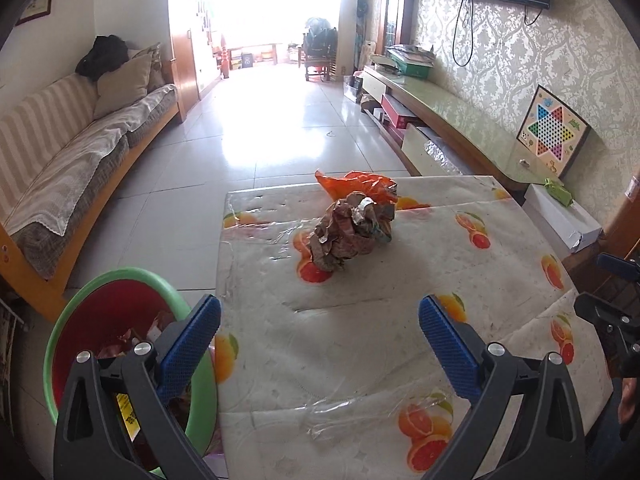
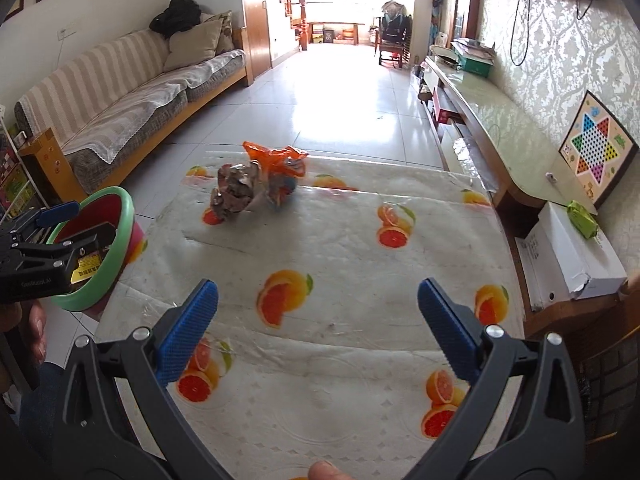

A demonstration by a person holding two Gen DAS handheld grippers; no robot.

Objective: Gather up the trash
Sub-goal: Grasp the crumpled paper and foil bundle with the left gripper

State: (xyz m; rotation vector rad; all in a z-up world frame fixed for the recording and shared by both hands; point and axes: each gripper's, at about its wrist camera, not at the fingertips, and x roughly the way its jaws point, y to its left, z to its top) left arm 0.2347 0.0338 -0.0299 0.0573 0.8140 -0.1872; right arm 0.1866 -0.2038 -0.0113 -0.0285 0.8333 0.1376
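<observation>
A crumpled brown wrapper [image 1: 350,232] [image 2: 234,190] lies on the far part of the table [image 1: 360,352] [image 2: 340,240], with a crumpled orange wrapper [image 1: 360,184] [image 2: 280,168] just behind it. A red bin with a green rim [image 1: 120,308] [image 2: 104,248] stands off the table's left edge and holds several scraps. My left gripper [image 1: 320,344] is open at the near left of the table, one finger over the bin's rim, nothing between its pads. My right gripper [image 2: 318,320] is open over the table's near middle, empty. The left gripper [image 2: 60,232] also shows beside the bin in the right wrist view.
A striped sofa [image 1: 80,148] runs along the left wall. A low TV cabinet [image 1: 460,120] lines the right wall, with a checkers board [image 1: 554,132] leaning on it and a white box [image 1: 560,216] beside the table. Tiled floor [image 1: 280,128] stretches beyond. A fingertip [image 2: 326,470] shows at the bottom.
</observation>
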